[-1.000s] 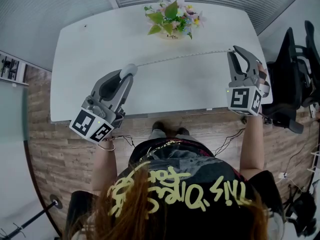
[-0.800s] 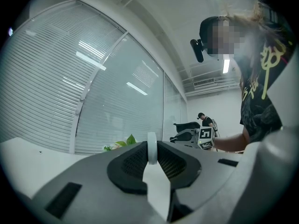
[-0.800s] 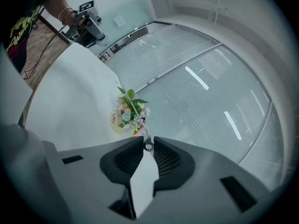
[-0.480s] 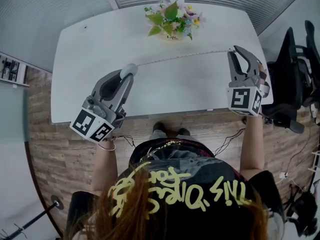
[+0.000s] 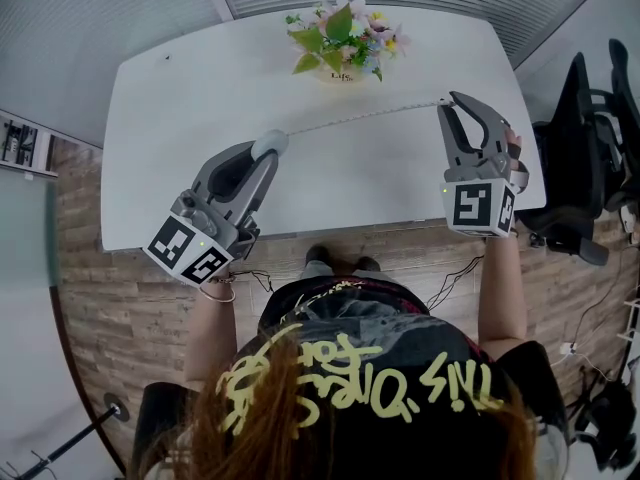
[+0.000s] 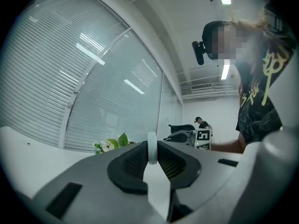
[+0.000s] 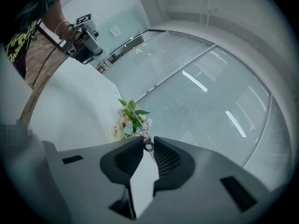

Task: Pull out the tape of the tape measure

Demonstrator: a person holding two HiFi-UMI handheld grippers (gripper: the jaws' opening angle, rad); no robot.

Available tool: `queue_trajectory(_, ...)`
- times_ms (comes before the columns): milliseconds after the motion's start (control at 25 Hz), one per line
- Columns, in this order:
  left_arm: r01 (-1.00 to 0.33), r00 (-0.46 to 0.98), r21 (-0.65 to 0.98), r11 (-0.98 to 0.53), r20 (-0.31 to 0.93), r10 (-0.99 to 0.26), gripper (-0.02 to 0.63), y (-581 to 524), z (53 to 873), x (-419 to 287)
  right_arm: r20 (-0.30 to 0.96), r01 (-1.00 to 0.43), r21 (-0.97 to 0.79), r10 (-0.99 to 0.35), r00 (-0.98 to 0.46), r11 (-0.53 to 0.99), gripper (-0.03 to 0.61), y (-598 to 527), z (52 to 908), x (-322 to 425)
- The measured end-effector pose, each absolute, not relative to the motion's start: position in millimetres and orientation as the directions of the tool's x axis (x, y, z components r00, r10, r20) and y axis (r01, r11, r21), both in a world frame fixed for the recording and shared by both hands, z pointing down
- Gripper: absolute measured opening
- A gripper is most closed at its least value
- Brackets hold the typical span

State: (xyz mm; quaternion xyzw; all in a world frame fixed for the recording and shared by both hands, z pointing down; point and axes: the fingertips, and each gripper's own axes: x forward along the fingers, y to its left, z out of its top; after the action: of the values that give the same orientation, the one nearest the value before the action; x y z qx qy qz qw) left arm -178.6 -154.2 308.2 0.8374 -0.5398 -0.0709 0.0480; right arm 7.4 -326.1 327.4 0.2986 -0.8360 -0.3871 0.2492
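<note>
Over the white table (image 5: 190,108) my left gripper (image 5: 266,149) is shut on the round white tape measure case (image 5: 268,141). In the left gripper view the case (image 6: 151,147) sits edge-on between the dark pads. A thin pale tape (image 5: 365,116) runs from the case rightward to my right gripper (image 5: 447,101), raised at the table's right side. The right gripper view shows a small metal ring (image 7: 148,146), the tape's end, pinched at the tips of the right gripper (image 7: 148,143).
A pot of flowers (image 5: 340,33) stands at the table's far edge, just behind the tape. Black office chairs (image 5: 585,148) stand to the right of the table. The table's near edge (image 5: 330,226) is close to the person's body.
The right gripper has shifted a little to the left with the tape end in it. The left gripper has hardly moved. Both grips look the same.
</note>
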Motion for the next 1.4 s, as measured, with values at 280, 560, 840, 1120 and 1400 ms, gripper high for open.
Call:
queue_trajectory(280, -0.897, 0.407, 0.155, -0.415, -0.079, -0.910, 0.060, -159.0, 304.3, -179.8, 0.167, -0.328, 0.789, -0.696, -0.698, 0.519, 0.071, -325.9, 316.0, 3.7)
queue_trajectory(560, -0.884, 0.433, 0.154, -0.441, -0.084, -0.897, 0.060, -167.3, 301.8, -175.0, 0.167, -0.311, 0.799, -0.687, -0.708, 0.515, 0.071, -325.9, 316.8, -3.6)
queue_trajectory(840, -0.875, 0.452, 0.154, -0.460, -0.084, -0.888, 0.060, -167.7, 299.8, -170.6, 0.155, -0.306, 0.806, -0.680, -0.717, 0.507, 0.071, -321.0, 311.2, -9.8)
queue_trajectory(1120, -0.868, 0.462, 0.160, -0.471, -0.088, -0.882, 0.060, -170.4, 297.2, -169.5, 0.147, -0.301, 0.810, -0.670, -0.728, 0.504, 0.071, -315.9, 307.6, -18.5)
queue_trajectory(1400, -0.862, 0.470, 0.170, -0.477, -0.086, -0.879, 0.060, -171.5, 299.3, -169.4, 0.145, -0.298, 0.809, -0.662, -0.735, 0.508, 0.071, -311.5, 307.8, -27.0)
